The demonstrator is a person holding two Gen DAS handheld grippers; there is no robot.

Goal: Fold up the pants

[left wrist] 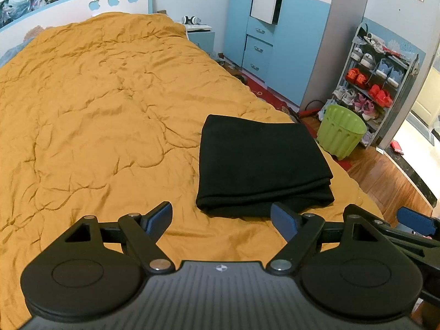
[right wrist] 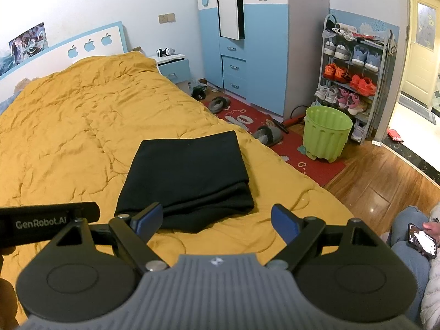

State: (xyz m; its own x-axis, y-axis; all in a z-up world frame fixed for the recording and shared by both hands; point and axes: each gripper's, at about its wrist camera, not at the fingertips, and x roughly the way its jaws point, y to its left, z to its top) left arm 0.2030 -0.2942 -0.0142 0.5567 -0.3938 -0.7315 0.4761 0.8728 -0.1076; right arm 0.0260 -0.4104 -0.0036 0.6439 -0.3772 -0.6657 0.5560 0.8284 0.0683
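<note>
Pants, black and folded into a thick, roughly square bundle, lie on the mustard-yellow quilt near the foot corner of the bed, on the side that faces the wardrobe. Stacked layers show along the bundle's near edge, with one lower layer sticking out a little past the ones above. The left gripper hovers just short of that near edge, its blue-padded fingers spread wide apart and holding nothing; no pad touches the cloth. The right gripper sits at much the same height beside it, jaws likewise wide apart and empty, with the pants just ahead of its left finger. In the right wrist view a black bar marked GenRobot.AI enters from the left edge. Beyond the bed stand a blue and white wardrobe with apple cut-outs, a shoe rack full of trainers, and a green ribbed bin on the wooden floor. A red rug with slippers lies alongside the bed. At the lower right of the right wrist view, a seated person in jeans holds a phone.
</note>
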